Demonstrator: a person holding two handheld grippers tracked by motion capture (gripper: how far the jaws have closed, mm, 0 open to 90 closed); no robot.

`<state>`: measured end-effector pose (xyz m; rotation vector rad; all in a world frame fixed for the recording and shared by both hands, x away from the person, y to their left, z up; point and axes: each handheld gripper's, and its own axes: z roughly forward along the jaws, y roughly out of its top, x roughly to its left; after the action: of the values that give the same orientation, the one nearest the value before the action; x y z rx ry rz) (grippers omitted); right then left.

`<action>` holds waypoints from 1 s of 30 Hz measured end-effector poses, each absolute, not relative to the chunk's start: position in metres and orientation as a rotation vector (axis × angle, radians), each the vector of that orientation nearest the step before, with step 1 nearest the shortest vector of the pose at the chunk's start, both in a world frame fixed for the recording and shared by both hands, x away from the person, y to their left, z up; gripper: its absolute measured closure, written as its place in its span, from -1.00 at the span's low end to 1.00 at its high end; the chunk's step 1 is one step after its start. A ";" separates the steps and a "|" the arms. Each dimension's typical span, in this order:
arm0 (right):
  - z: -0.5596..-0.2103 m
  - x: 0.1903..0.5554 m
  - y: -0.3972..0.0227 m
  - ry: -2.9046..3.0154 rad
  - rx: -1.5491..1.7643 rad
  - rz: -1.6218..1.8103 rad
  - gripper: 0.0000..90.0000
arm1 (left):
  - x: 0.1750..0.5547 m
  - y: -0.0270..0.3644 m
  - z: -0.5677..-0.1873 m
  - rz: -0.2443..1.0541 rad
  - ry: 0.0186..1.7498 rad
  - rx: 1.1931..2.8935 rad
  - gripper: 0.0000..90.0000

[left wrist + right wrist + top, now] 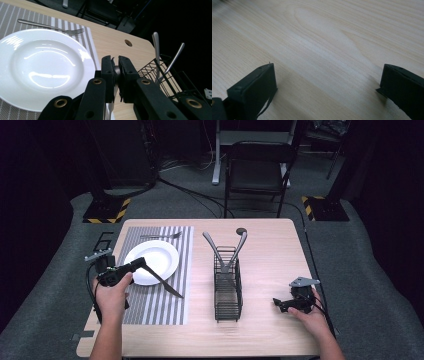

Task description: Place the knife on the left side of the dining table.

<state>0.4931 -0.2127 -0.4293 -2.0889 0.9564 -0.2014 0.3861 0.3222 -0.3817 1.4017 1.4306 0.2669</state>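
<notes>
Left tool (115, 72) pinching knife (165, 283), handle hidden between jaws, right tool (327, 87) spread over bare table (324, 37)

- The wire basket (228, 287) stands mid-table, splitting it into a left and a right half; two utensil handles (226, 247) splay above its far end.
- Right of the basket, bare wooden table (272, 255) lies open around the right gripper (281, 304), whose jaws stand wide apart.
- On the left, the white plate (156, 259) and fork (161, 236) occupy the far part of the striped placemat (150, 307).
- The knife (165, 282) clamped in the left gripper (139, 264) slants over the mat, probably just clear of the plate's rim.
- The mat's near part lies free.
</notes>
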 end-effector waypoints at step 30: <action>-0.429 0.493 -0.213 0.957 -2.089 -0.201 -1.00 | 0.375 0.369 -0.431 0.276 1.565 1.253 0.74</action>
<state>0.4931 -0.2126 -0.4293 -2.0887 0.9565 -0.2014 0.3755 0.3693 -0.4308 1.2529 1.5650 0.2765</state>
